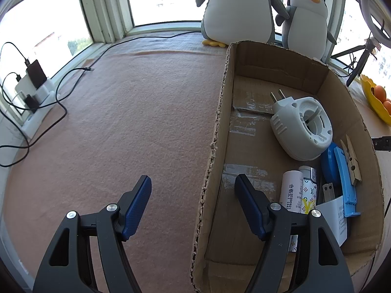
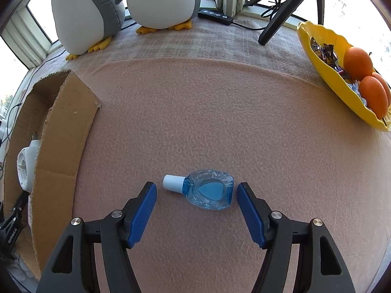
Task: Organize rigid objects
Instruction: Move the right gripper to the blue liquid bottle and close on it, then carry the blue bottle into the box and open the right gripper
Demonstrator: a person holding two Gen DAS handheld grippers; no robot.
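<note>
A small clear blue bottle (image 2: 207, 190) with a white cap lies on its side on the pink cloth, between the tips of my open right gripper (image 2: 196, 188), untouched. A cardboard box (image 1: 220, 112) holds a white plug-in device (image 1: 301, 127), a white tube (image 1: 290, 190), a patterned tube (image 1: 309, 190), a blue clip (image 1: 344, 180), a wooden clothespin (image 1: 352, 161) and a white charger (image 1: 334, 214). My left gripper (image 1: 193, 183) is open and empty, straddling the box's left wall. The box (image 2: 63, 127) also shows at the left of the right wrist view.
Two plush penguins (image 2: 122, 7) stand at the back by the window. A yellow bowl (image 2: 325, 73) with oranges and sweets sits at the right. A tripod leg (image 2: 281, 17) and a black remote (image 2: 215, 15) are behind. Cables and chargers (image 1: 34, 85) lie at the far left.
</note>
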